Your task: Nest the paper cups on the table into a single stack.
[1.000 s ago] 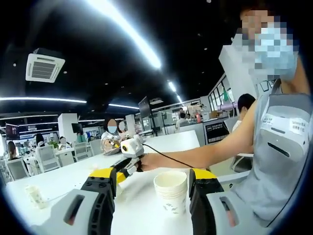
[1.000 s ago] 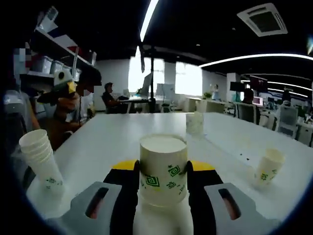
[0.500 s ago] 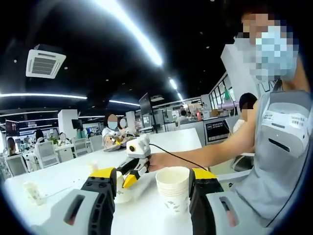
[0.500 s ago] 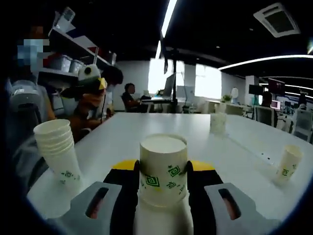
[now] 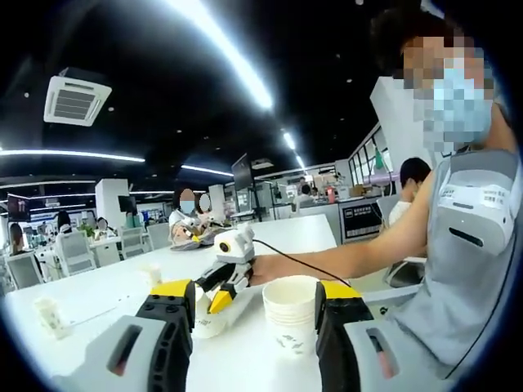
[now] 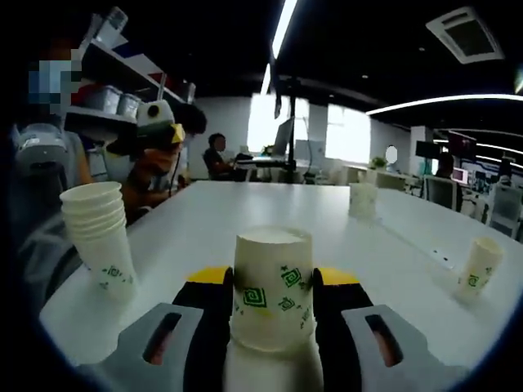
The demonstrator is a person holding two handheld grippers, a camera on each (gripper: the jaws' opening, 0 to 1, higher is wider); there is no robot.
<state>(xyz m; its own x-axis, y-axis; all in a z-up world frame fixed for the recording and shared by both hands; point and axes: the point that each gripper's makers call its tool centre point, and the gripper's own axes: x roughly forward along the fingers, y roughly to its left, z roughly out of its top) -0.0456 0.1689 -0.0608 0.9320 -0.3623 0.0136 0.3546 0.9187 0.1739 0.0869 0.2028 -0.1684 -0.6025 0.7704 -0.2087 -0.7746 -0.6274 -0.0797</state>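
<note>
While right gripper [image 6: 265, 306] clamps a cup [image 6: 272, 287] | left gripper [image 5: 253, 314] gapes, stack [image 5: 292, 317] between jaws | white table [image 6: 245, 216] | open office, ceiling strip lights

A square ceiling air-conditioning unit [image 5: 74, 100] is mounted beside long strip lights [image 5: 221, 51]. Seated people [image 5: 186, 222] and white office chairs [image 5: 75, 255] occupy the far desks. A wall shelf [image 6: 122, 96] carries storage boxes. Bright windows [image 6: 302, 135] stand behind a person at a desk [image 6: 216, 155].
</note>
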